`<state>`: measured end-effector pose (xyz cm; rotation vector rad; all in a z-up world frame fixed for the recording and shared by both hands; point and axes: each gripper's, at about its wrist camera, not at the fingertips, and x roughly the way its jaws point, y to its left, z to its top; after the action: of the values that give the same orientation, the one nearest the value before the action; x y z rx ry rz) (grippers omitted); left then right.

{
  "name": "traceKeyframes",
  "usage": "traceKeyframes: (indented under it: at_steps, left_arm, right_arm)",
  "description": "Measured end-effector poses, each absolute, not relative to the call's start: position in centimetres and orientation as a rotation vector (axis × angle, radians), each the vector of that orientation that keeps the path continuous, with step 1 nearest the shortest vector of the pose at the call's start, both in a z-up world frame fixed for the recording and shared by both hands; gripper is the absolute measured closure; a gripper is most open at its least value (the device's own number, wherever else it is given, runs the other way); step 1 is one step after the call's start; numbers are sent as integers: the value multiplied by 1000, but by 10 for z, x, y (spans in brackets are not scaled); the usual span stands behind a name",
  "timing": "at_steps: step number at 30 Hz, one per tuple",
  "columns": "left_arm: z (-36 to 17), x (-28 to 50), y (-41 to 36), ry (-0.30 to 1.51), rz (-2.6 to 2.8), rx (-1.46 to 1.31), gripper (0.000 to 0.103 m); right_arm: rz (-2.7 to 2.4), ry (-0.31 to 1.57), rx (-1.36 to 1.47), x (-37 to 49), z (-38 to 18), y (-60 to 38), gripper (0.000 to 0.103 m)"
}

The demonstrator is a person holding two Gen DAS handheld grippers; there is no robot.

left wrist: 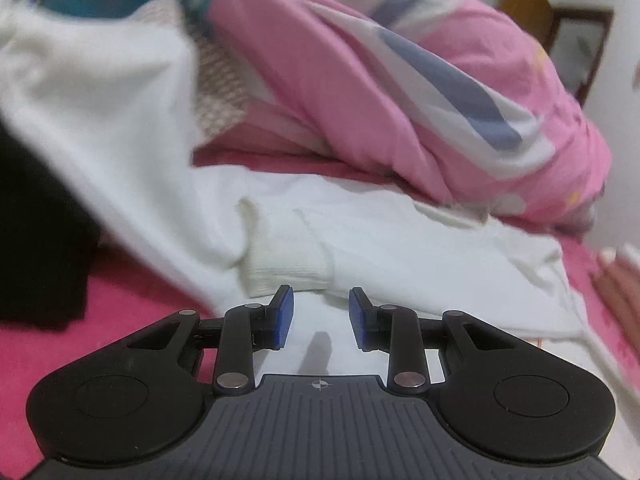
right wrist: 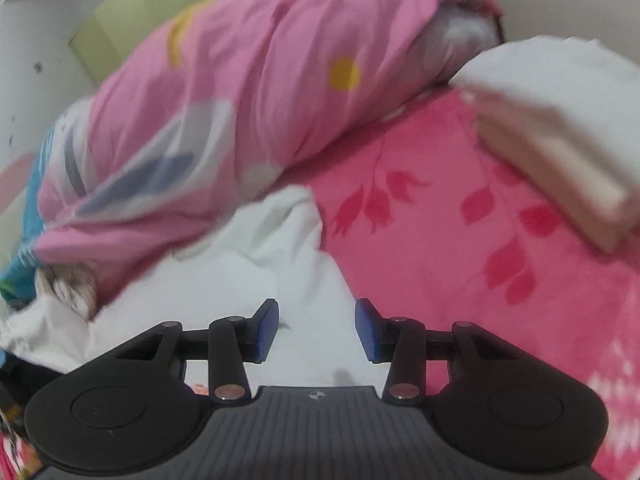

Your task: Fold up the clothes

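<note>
A white sweatshirt lies spread on the pink bed blanket, its ribbed cuff just beyond my left gripper. That gripper hangs open over the cloth, with nothing between its blue pads. In the right wrist view the same white garment lies bunched under my right gripper. The right gripper is open too and holds nothing. Motion blurs both views.
A rolled pink quilt lies along the far side. Dark clothing sits at the left. A person's fingers show at the right edge. A blurred white and beige folded stack rests on the leaf-patterned blanket.
</note>
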<state>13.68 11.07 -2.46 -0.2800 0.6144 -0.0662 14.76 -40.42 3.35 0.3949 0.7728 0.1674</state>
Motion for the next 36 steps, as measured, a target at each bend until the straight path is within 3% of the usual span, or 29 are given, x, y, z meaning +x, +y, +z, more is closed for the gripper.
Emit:
traceKeyframes:
  at_steps: [4,10,16,24,26,29,32,36]
  left_arm:
    - [16,164,53,617,-150,-129,72]
    - [54,242,-68,606,-370,16,55]
    - [29,328,-195,712,-544,210,52]
    - [-6,374,-272,793,-608,406,54]
    - [-18,377,-284,813,-608,508,63]
    - [-29,377,-286,830,-604,569,87]
    - [-20,389,-270,867,-618,414,93]
    - [-6,428,-226,978,-591,-35,97]
  right_arm:
    - [258,730,380,179,4,-389,58]
    - [322,626,357,213,-39,-379,58]
    - [403,651,332,221,-68,-377,59]
    - [513,649,407,228,-81,-386,59]
    - [520,654,438,230,-83,-390,59]
    - [522,652,440,229,-83,-389,59]
    - [524,652,450,230,-84,-390,59]
    - [525,653,459,231,-86,-391,59]
